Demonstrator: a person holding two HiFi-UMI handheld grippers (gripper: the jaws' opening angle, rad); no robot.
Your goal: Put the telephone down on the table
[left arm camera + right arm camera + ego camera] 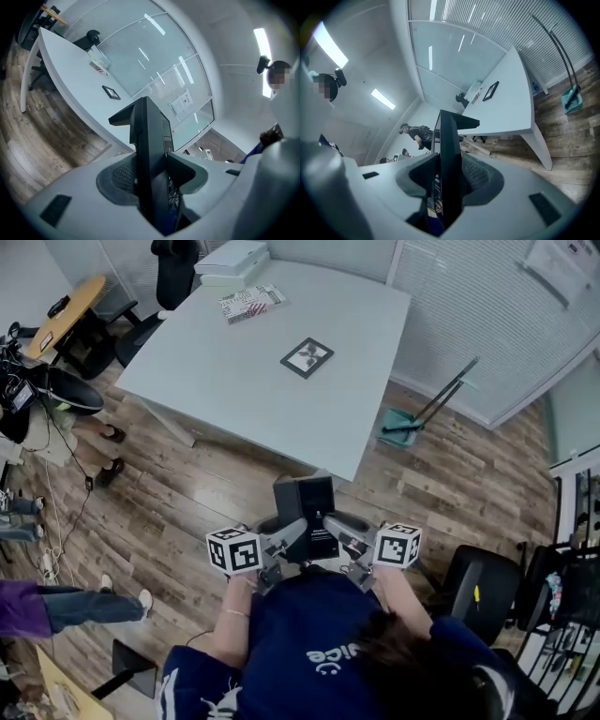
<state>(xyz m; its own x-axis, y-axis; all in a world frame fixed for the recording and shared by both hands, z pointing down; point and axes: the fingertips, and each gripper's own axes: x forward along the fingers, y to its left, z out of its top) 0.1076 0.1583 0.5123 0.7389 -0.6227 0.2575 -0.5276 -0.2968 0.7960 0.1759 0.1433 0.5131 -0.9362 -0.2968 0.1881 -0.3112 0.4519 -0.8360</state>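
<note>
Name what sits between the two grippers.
The black telephone, gripped from either side by the left gripper and right gripper; the head view shows it.

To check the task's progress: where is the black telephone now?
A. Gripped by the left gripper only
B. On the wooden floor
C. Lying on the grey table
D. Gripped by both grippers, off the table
D: the left gripper and the right gripper both clamp the telephone, short of the table.

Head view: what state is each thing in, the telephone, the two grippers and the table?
telephone: held up in the air, clamped from both sides.
left gripper: shut on the telephone.
right gripper: shut on the telephone.
table: standing, the telephone not yet on it.
</note>
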